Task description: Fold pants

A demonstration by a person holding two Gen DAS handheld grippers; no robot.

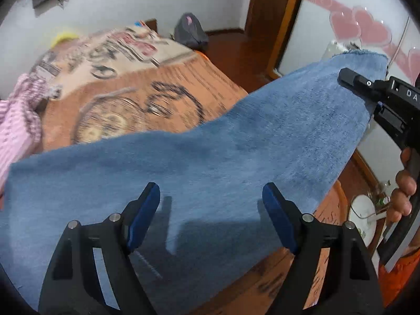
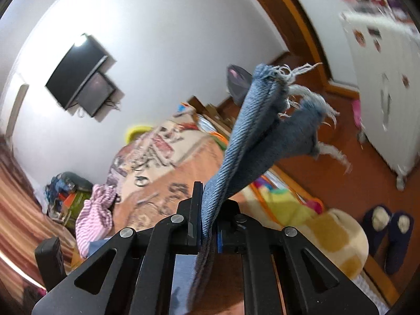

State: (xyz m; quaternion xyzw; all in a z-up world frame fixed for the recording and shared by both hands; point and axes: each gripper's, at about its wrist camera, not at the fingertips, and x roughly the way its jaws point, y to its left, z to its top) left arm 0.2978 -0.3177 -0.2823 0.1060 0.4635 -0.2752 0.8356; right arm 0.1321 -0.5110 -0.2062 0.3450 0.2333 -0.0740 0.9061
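Left wrist view first: my left claw (image 1: 211,202) has its blue pads spread wide apart above the pants (image 1: 210,152), with nothing pinched between them. The denim leg stretches as a broad blue band from the lower left of the picture up to the right, where its frayed hem (image 1: 359,53) is lifted off the bed (image 1: 162,78). My right claw (image 1: 346,76) grips that raised end near the hem's side edge, and a hand (image 1: 404,183) is wrapped around its handle. The leg's far long edge runs clean and mostly straight across the orange patterned bedcover; its near edge passes close to the bed's corner on the right. Beyond the fabric the bedcover lies open, apart from a pink striped garment (image 1: 18,120) bunched at the left edge. Past the bed's far corner I can see bare wooden floor (image 1: 231,50) and a grey bag (image 1: 190,30) against the wall.

From the right wrist view, the right claw (image 2: 207,225) is clamped on the pants (image 2: 252,136), the cloth folded into a narrow ridge between the pads and standing up past them, loose white threads trailing from the hem (image 2: 296,92). Behind it the bed runs off to the left, with open floor to the right and a pair of dark slippers (image 2: 388,231) beside a white wardrobe (image 2: 380,92).
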